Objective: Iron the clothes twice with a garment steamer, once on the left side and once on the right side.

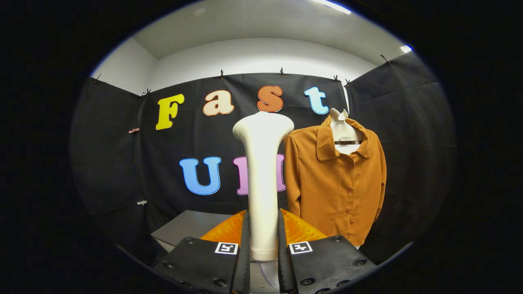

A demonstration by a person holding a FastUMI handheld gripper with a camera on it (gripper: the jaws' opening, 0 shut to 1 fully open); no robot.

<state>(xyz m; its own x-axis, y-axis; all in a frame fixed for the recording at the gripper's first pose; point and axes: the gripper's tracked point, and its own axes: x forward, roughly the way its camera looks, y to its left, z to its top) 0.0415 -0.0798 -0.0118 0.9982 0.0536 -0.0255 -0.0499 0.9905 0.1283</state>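
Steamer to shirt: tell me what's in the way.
Nothing visible. The gripper has its jaws shut on the white garment steamer, held upright. The orange shirt hangs beyond it, a little to the side, against the booth's black wall, with open space between them.

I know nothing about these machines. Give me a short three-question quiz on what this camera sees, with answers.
1. True or false: the gripper is shut on the white garment steamer.
2. Which side of the steamer does the orange-brown shirt hang on? A) left B) right
3. Fill in: the shirt hangs on a white ____.

Key: 1. True, both fingers press its handle. 2. B, beyond the fingers, against the black cloth wall. 3. Hanger.
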